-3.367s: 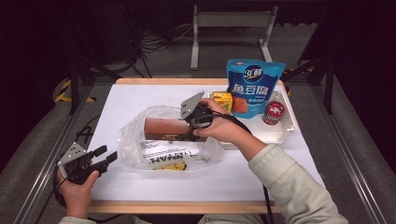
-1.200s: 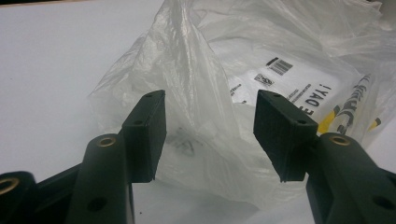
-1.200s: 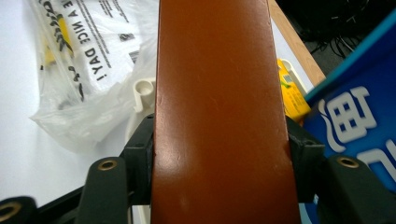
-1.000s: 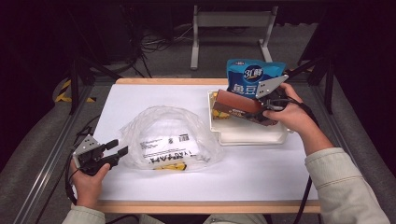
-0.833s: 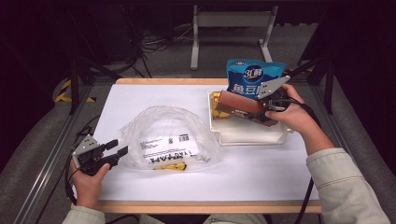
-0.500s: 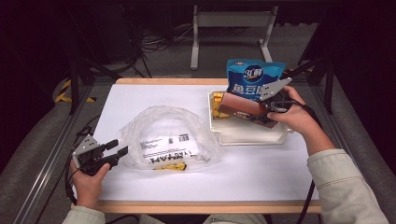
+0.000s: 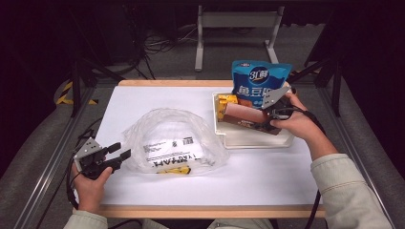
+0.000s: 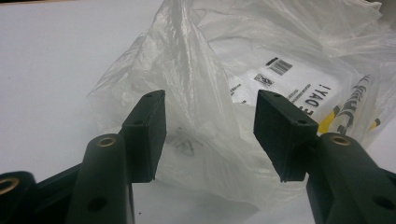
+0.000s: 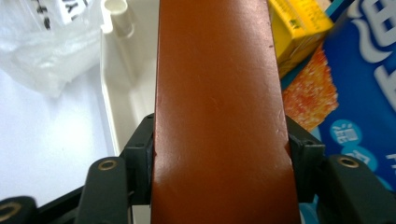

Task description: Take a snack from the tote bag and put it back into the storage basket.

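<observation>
I'm working over a white desk [image 7: 267, 176] in a dark room. My right gripper [image 7: 267, 120] is clutching the long brown box [image 7: 244, 117] inside the white tray [image 7: 253, 141] near the far right corner; my left gripper [image 7: 120, 157] is gaping beside the clear plastic bag [image 7: 172, 138], its label unreadable.

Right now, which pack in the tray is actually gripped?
The long brown box, clamped between the right gripper jaws over the white tray. The blue pouch and yellow box sit untouched behind it.
</observation>
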A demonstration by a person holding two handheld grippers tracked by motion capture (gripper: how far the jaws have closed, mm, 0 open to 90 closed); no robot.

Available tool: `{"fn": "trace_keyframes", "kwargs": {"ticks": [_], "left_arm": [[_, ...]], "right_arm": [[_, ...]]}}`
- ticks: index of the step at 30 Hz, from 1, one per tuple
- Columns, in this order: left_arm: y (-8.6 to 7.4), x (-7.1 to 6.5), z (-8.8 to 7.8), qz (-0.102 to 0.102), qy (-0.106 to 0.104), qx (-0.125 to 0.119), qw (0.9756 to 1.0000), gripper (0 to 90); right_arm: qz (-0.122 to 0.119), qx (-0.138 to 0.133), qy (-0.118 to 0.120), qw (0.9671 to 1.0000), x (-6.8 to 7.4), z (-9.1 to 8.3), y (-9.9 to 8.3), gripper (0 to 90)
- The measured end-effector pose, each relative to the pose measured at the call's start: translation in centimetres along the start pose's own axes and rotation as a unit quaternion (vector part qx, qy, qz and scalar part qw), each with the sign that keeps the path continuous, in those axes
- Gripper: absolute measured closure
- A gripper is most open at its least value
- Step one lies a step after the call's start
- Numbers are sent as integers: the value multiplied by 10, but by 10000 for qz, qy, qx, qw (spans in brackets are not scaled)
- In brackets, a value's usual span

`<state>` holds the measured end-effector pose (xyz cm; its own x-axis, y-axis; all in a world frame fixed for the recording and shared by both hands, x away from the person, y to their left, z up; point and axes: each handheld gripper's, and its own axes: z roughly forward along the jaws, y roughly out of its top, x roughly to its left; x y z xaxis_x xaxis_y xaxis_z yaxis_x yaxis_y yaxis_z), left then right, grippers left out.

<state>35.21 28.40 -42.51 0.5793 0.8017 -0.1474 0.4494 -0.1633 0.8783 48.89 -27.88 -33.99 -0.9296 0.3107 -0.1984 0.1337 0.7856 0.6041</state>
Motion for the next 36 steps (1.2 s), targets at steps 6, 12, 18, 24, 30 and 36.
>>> {"fn": "trace_keyframes", "kwargs": {"ticks": [6,12,18,24,30,36], "left_arm": [[0,0,0,33,-11,-6,10000,443],[0,0,0,8,-14,-5,10000,443],[1,1,0,30,-23,-6,10000,442],[1,0,0,27,-23,4,10000,442],[1,1,0,24,-8,-17,10000,442],[0,0,0,20,-22,-11,10000,442]], "right_arm": [[-2,92,86,9999,1,9,-5,422],[34,103,127,9999,2,17,-10,422],[61,160,107,9998,3,25,-15,422],[17,233,133,9996,4,31,-16,422],[-29,341,118,9993,4,36,-17,421],[-23,361,62,9993,3,39,-20,421]]}}
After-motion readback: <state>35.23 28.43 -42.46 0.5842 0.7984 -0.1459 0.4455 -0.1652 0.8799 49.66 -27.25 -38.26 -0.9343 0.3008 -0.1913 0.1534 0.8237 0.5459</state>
